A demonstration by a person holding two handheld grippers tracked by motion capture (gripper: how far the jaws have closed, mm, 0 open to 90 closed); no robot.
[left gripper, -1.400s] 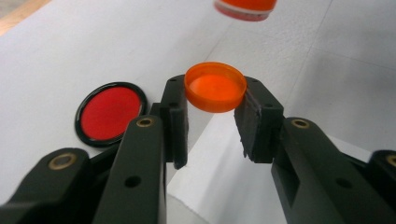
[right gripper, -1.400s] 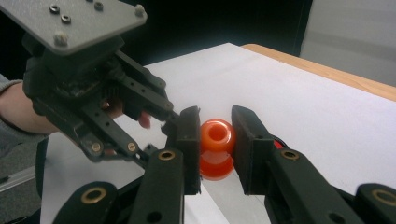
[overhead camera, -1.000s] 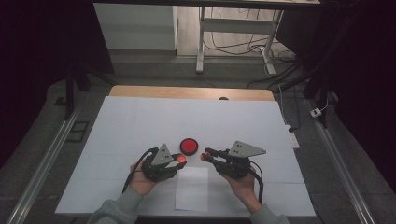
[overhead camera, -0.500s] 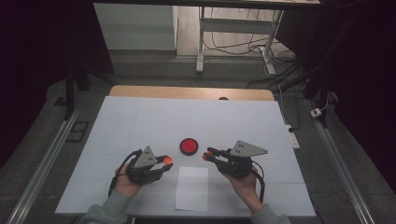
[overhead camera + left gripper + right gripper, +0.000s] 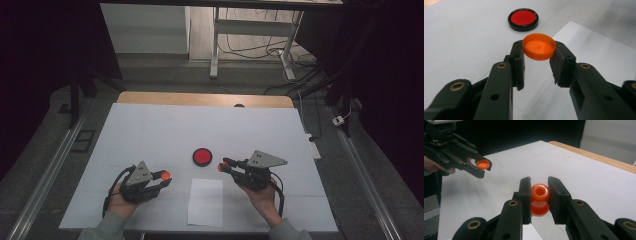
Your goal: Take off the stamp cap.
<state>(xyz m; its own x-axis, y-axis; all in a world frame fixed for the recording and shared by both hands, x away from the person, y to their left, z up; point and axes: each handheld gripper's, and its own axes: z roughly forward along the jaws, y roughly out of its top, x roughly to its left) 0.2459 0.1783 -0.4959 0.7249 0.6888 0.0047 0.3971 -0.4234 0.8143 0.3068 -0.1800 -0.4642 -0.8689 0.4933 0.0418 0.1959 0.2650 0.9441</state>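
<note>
My left gripper (image 5: 164,176) is shut on a flat orange cap (image 5: 539,46), held level between its pads above the white table (image 5: 150,135). My right gripper (image 5: 223,165) is shut on a small orange bottle-like piece (image 5: 540,198) with a round open mouth facing outward. In the right gripper view the left gripper (image 5: 483,168) with its orange cap (image 5: 482,164) sits off at the upper left. The two grippers stand apart, tips pointing toward each other. Between and beyond them lies a red disc with a black rim (image 5: 202,156), also seen as the disc (image 5: 523,19).
A white paper sheet (image 5: 206,201) lies near the front edge between my hands. A wooden strip (image 5: 200,99) runs along the table's far edge. Metal rails (image 5: 45,175) flank the table; cables and table legs (image 5: 215,45) lie beyond.
My left gripper has moved left, away from the right gripper and the red disc, carrying the orange cap. The right gripper has stayed where it was.
</note>
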